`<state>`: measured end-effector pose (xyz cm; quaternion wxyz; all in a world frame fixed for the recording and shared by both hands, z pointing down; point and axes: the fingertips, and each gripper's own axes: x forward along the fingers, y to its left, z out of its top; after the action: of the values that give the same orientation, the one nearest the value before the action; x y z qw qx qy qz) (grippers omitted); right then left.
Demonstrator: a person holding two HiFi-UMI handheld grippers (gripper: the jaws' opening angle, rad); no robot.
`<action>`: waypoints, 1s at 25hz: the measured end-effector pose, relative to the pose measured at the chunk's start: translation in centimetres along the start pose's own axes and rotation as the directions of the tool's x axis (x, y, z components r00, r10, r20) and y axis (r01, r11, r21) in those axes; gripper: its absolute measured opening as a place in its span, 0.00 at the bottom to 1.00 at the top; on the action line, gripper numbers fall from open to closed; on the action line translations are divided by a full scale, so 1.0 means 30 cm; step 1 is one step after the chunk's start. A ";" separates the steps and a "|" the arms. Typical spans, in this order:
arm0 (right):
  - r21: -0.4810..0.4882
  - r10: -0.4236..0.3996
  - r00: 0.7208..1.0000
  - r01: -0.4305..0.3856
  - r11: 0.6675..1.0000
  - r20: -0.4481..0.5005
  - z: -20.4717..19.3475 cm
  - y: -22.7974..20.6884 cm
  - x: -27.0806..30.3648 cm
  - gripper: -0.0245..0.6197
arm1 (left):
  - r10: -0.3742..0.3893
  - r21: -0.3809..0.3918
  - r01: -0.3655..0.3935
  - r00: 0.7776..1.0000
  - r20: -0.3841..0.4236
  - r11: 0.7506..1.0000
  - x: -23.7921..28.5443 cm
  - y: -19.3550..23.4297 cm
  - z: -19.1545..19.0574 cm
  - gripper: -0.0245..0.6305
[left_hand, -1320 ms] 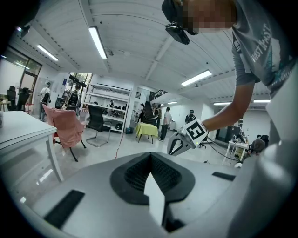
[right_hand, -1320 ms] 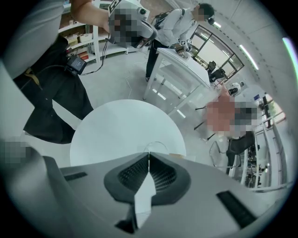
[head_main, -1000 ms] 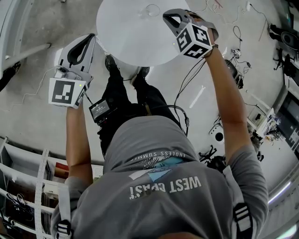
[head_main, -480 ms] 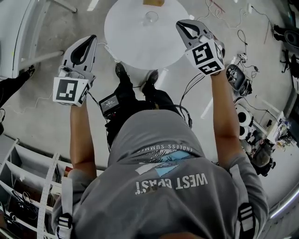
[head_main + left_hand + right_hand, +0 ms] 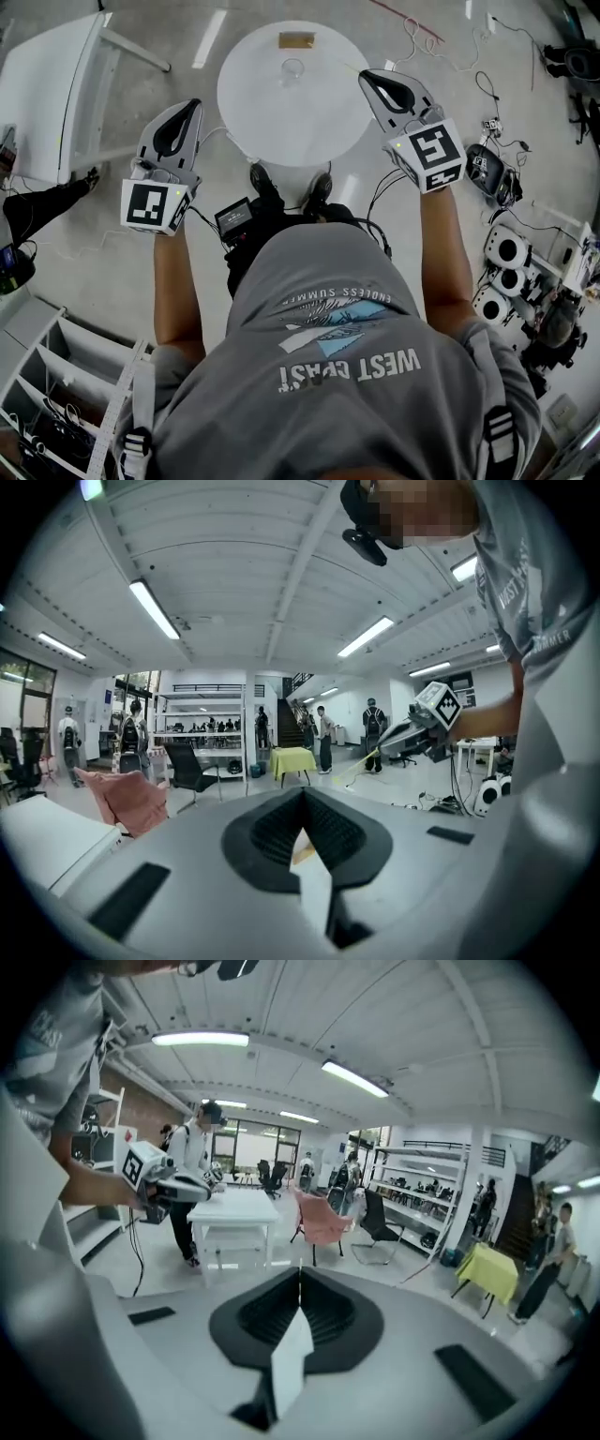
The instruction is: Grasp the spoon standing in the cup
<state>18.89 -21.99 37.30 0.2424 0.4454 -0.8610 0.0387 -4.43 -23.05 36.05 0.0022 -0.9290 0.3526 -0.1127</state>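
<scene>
Grey shirt (image 5: 328, 375) on the person fills the near part of the head view. Ahead of it, the left gripper (image 5: 194, 105) hangs just off the 9 o'clock edge of the round white tabletop (image 5: 253, 112). The right gripper (image 5: 364, 77) hangs at its 3 o'clock edge. Each gripper's jaws are pressed together with nothing between them. The clear cup (image 5: 293, 69) stands on the tabletop's far half, at 2 o'clock from the left gripper and 9 o'clock from the right, apart from both. The spoon in it is too small to make out. A brown piece (image 5: 296, 40) lies at the far rim.
</scene>
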 end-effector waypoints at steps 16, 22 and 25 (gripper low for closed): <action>0.246 -0.073 0.966 0.011 0.969 0.246 0.107 0.022 -0.260 0.04 | -0.025 0.091 0.019 0.997 0.068 0.996 -0.029 -0.052 0.149 0.04; 0.251 -0.080 0.964 0.014 0.968 0.253 0.097 -0.015 -0.291 0.05 | -0.031 0.103 0.024 0.997 0.075 0.994 0.013 -0.081 0.190 0.04; 0.263 -0.074 0.969 0.009 0.965 0.237 0.091 -0.039 -0.254 0.05 | -0.034 0.096 0.028 0.998 0.061 0.995 0.048 -0.057 0.188 0.04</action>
<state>22.45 -17.77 31.27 0.0746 0.4926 -0.8623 0.0907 -1.07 -23.15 30.99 0.0557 -0.9363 0.3321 -0.1002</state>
